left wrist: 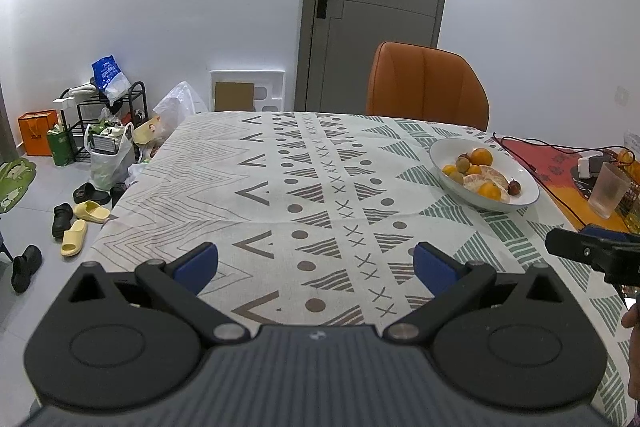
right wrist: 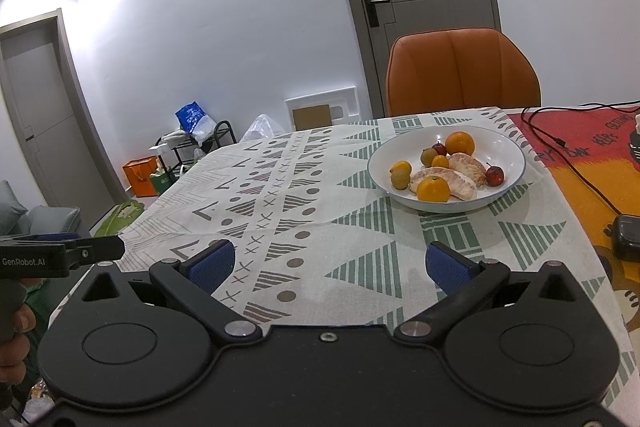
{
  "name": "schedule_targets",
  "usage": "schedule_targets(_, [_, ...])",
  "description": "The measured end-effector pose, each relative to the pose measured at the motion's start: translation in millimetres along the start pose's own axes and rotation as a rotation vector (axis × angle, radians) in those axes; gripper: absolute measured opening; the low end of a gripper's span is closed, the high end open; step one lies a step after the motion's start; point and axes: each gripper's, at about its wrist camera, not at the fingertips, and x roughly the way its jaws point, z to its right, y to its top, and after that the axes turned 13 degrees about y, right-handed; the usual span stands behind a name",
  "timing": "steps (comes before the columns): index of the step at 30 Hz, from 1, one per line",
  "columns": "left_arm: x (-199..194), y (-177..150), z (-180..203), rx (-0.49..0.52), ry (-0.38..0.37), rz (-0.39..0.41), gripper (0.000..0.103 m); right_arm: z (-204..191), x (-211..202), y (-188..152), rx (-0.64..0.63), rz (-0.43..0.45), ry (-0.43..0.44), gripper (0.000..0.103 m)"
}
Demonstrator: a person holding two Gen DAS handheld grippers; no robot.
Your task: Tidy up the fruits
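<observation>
The bowl [right wrist: 514,141] is the landmark here; it is white, wide and shallow, and it stands on the patterned cloth [right wrist: 280,195] of the bench, in front of the orange chair [right wrist: 460,71]. All the fruits are inside the bowl: a large orange [right wrist: 460,143] at the far side, a second orange [right wrist: 433,189] at the near side, two peeled pomelo pieces [right wrist: 466,165] in the middle, a red fruit [right wrist: 495,175] at the right side, and some small yellow and green fruits [right wrist: 401,173] at the left side.

The left tool [left wrist: 316,265] is wide open and holds nothing; it hangs over bare cloth, well to the left of the bowl. The right tool [right wrist: 330,267] is also wide open and empty; it is near the bowl, on the side toward the camera, but it does not touch it.

I judge that the oranges are firm and quite light; their skin is smooth and round, so they can slip or roll; it is better to take one across its widest part. The pomelo pieces look soft and wet; a strong squeeze will probably break them; a gentle hold across the thick middle seems safer. The small fruits are light and may roll away inside the bowl; the red one has a thin stem, which is too weak to hold. The bowl itself is probably hard and fragile, so the fingers should not hit its rim.
</observation>
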Motion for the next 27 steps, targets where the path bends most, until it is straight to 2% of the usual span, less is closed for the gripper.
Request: schedule_targets(27, [-0.1,0.9,0.6,-0.004,0.002,0.001,0.103,1.8,-0.5,0.6,0.001,0.001,-0.004,0.103])
